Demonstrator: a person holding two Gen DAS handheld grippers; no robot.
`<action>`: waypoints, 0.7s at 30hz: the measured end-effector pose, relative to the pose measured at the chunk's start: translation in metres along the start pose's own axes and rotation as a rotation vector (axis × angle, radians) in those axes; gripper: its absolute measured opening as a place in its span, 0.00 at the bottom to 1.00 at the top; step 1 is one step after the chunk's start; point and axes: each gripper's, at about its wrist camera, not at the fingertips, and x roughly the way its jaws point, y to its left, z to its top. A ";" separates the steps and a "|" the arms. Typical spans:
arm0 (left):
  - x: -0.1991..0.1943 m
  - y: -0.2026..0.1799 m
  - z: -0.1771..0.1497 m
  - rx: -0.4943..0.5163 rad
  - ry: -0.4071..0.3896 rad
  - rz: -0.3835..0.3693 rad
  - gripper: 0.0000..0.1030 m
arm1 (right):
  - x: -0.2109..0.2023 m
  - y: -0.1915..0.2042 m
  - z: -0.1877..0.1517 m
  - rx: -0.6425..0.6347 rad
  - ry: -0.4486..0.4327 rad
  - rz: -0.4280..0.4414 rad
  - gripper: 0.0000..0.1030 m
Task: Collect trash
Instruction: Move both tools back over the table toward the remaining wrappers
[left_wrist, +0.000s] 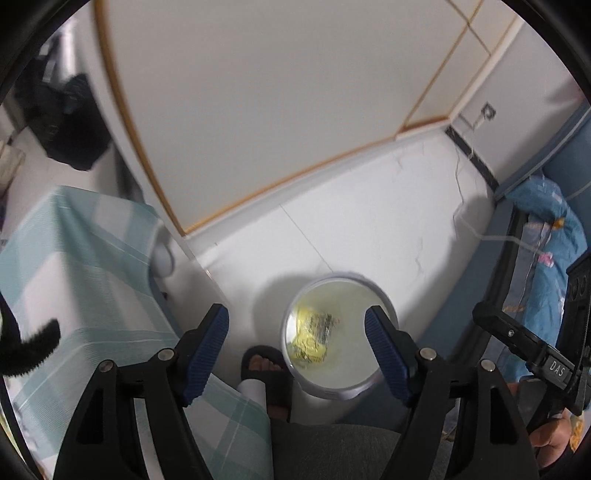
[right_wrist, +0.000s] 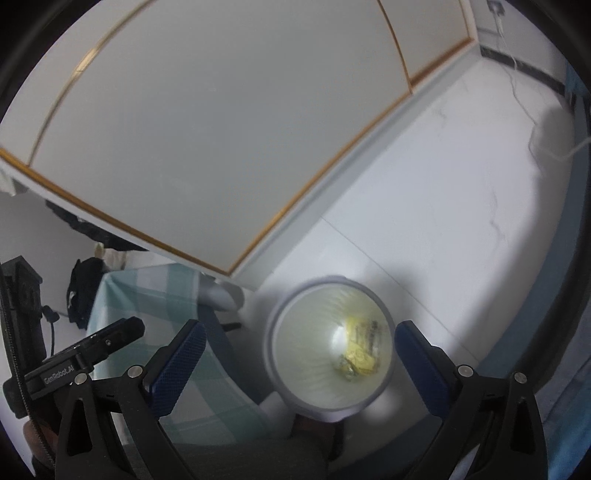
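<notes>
Left gripper (left_wrist: 297, 338) above binned wrapper (left_wrist: 312, 338)

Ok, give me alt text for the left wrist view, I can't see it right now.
Open left tongs, nothing between them, point down at a round white bin on the floor with yellow crumpled trash inside. A foot in a black sandal stands beside the bin, a checked cloth covers a table at left, and the right tongs show at the right edge.

Yellow wrapper (left_wrist: 312, 338) in bin (left_wrist: 384, 299) (white)
</notes>
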 end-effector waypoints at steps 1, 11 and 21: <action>-0.007 0.003 -0.001 -0.009 -0.018 0.004 0.71 | -0.006 0.007 0.002 -0.011 -0.015 0.005 1.00; -0.092 0.033 -0.020 -0.082 -0.252 0.059 0.81 | -0.068 0.096 -0.003 -0.185 -0.157 0.081 1.00; -0.166 0.103 -0.059 -0.250 -0.419 0.170 0.82 | -0.110 0.200 -0.042 -0.400 -0.311 0.210 1.00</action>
